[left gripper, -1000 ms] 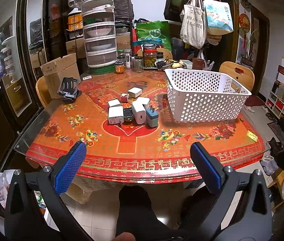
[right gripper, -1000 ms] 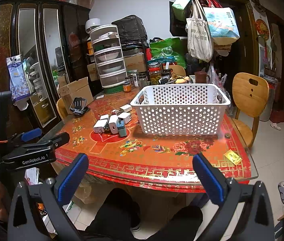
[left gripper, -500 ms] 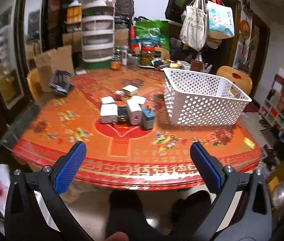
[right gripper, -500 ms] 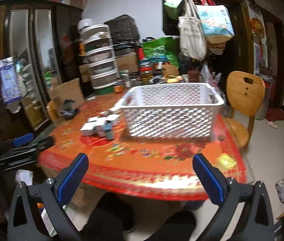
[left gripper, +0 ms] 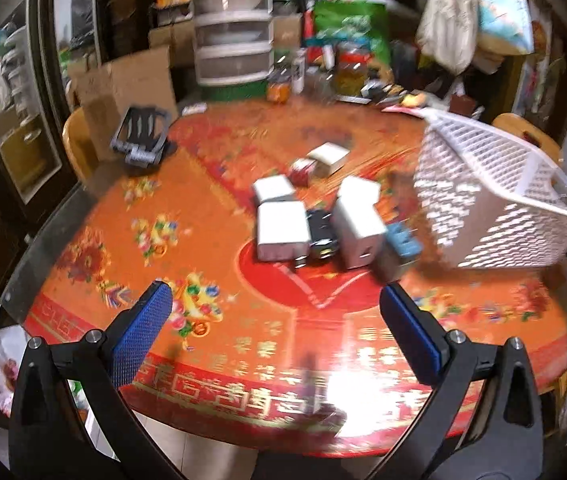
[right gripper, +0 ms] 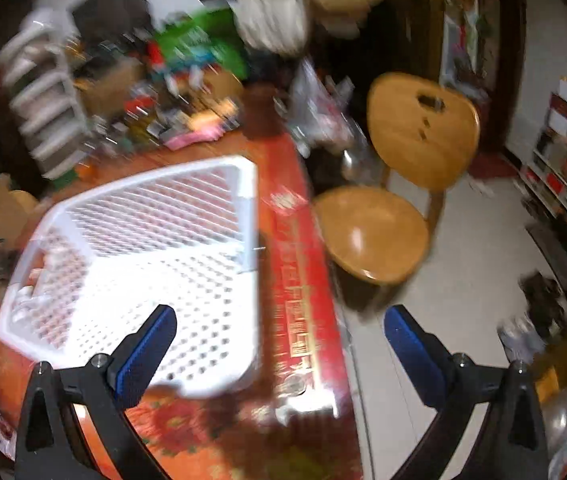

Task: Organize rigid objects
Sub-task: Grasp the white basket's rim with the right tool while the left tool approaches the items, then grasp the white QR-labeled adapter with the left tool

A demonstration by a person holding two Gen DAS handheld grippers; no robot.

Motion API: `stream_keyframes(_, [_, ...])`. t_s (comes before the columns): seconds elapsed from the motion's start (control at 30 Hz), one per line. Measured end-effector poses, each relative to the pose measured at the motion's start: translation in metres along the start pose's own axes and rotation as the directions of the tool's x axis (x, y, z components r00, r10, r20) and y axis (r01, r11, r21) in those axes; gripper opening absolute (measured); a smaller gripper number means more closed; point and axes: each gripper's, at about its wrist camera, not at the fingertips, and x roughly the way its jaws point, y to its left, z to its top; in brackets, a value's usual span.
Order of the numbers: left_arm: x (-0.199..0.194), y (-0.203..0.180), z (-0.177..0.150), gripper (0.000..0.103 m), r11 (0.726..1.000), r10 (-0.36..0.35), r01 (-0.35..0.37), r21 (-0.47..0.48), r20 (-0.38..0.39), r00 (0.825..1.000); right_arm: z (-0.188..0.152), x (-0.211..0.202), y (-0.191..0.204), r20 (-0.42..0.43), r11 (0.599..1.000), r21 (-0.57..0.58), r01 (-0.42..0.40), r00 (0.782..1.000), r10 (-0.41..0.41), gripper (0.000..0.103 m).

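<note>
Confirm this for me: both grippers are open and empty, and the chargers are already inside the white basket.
Not quite. The chargers are on the table, left of the white basket, as the left wrist view shows. The rest holds: left gripper and right gripper are open and empty.

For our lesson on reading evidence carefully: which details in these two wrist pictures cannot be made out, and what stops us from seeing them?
- Left wrist view: the small white block-shaped chargers are motion-blurred; markings and prongs are unreadable.
- Left wrist view: the white perforated plastic basket shows only its outer walls; its inside is hidden.
- Right wrist view: motion blur smears the jars and clutter behind the basket.
- Right wrist view: the chargers lie outside the frame.
</note>
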Motion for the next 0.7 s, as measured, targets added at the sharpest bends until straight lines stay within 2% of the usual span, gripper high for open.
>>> stream_keyframes(0.07, [0.016, 0.005, -0.001, 0.102, 1.000, -0.021, 0.021, -0.001, -0.030, 0.999, 0.009, 0.026, -0.006, -0.072, 0.998, 0.019, -0.052, 0.996, 0.053, 0.102])
stream_keyframes(0.13, [0.029, 0.010, -0.001, 0.102, 1.000, -0.028, 0.028, -0.001, -0.043, 0.999, 0.012, 0.044, -0.011, -0.118, 0.996, 0.033, -0.083, 0.989, 0.087, 0.091])
stream_keyframes(0.2, [0.036, 0.012, -0.002, 0.102, 1.000, -0.009, 0.010, 0.010, -0.042, 0.999, 0.009, 0.051, -0.011, -0.162, 0.989, 0.054, -0.135, 0.976, 0.142, 0.087])
stream_keyframes(0.37, [0.057, 0.019, 0.008, 0.102, 1.000, -0.021, 0.021, 0.005, -0.044, 0.999, 0.005, 0.064, -0.013, -0.213, 0.969, 0.109, -0.220, 0.947, 0.239, 0.074])
stream_keyframes(0.43, [0.057, 0.018, 0.008, 0.102, 1.000, -0.028, 0.028, 0.006, -0.055, 0.998, 0.004, 0.071, -0.008, -0.232, 0.966, 0.115, -0.231, 0.939, 0.252, 0.066])
stream_keyframes(0.5, [0.064, 0.019, 0.012, 0.102, 0.999, -0.030, 0.031, 0.017, -0.061, 0.998, 0.003, 0.076, -0.006, -0.248, 0.960, 0.133, -0.245, 0.930, 0.272, 0.062])
stream_keyframes(0.63, [0.079, 0.016, 0.018, 0.102, 0.998, 0.002, 0.004, 0.064, -0.093, 0.996, 0.001, 0.080, -0.004, -0.264, 0.964, 0.134, -0.228, 0.930, 0.257, 0.045])
stream_keyframes(0.7, [0.084, 0.017, 0.020, 0.102, 0.997, -0.004, 0.011, 0.073, -0.096, 0.995, 0.001, 0.080, -0.002, -0.267, 0.965, 0.132, -0.226, 0.929, 0.255, 0.045])
